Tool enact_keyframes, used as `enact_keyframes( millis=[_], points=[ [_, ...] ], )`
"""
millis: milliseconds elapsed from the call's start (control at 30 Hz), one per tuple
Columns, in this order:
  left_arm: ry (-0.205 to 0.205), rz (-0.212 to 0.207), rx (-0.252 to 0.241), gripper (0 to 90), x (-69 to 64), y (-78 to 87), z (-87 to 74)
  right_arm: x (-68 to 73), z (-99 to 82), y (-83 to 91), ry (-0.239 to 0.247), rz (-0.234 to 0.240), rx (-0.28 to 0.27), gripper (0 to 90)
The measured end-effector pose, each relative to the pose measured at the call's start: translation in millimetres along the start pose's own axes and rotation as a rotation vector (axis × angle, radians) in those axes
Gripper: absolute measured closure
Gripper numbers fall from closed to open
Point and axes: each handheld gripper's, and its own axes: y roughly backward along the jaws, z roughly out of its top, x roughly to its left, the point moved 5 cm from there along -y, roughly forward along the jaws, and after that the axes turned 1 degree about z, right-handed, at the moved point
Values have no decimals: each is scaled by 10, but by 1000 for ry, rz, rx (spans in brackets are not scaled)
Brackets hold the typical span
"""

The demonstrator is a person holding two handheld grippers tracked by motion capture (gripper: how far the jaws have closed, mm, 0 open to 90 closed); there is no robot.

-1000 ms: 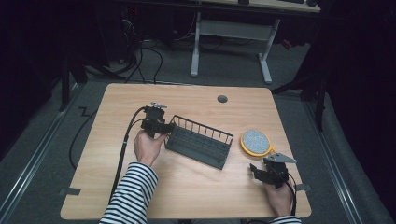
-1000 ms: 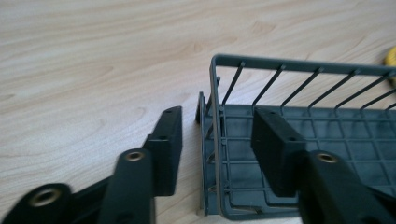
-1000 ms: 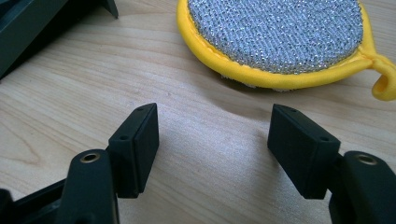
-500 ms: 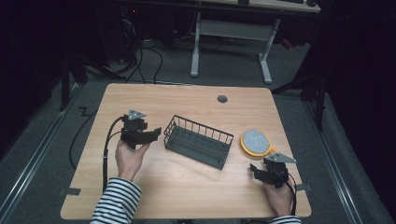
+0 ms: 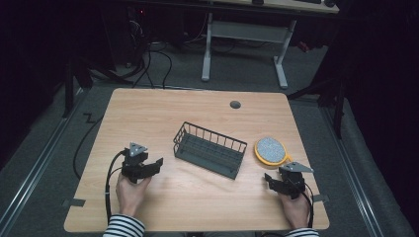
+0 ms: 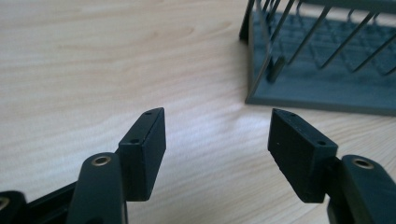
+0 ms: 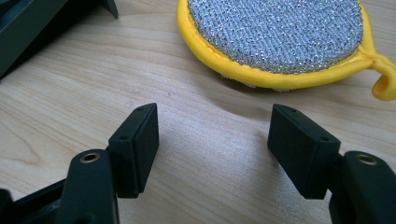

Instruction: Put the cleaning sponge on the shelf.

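A dark grey wire basket point(image 5: 210, 150) sits mid-table, angled, with upright bars; a round yellow-rimmed silver scrubber point(image 5: 270, 150) lies just beside its right end. The left gripper point(image 5: 157, 163) and right gripper point(image 5: 269, 180) rest apart, jaws spread, holding nothing

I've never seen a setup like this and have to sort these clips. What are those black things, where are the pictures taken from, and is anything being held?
A person sits at a wooden table, holding a hand-held two-jaw tool in each hand: the left gripper and the right gripper. The high view looks down from above; each gripper view comes from a camera riding on that tool. On the table lie a dark wire basket and a round yellow-rimmed scrubbing pad. Both tools have their jaws open and hold nothing.
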Motion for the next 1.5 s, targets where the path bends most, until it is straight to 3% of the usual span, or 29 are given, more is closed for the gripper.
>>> enact_keyframes(
  millis=[333, 567, 667, 1233, 1400, 1500],
  points=[
    [1, 67, 40, 372, 53, -178, -309, -1, 0, 1, 0, 1, 1, 340],
    [-14, 95, 24, 366, 47, -235, -350, -1, 1, 1, -1, 1, 1, 340],
    [-47, 111, 13, 362, 21, -242, -374, -1, 0, 1, -1, 1, 1, 342],
    [-45, 101, 17, 310, 19, -246, -375, 23, -2, 15, -18, -10, 10, 353],
    [-42, 95, 16, 303, 20, -245, -375, 15, 27, 49, -33, 13, 31, 403],
    [-44, 94, 17, 300, 18, -246, -375, -15, 75, 175, -52, 38, -8, 433]
  ],
)
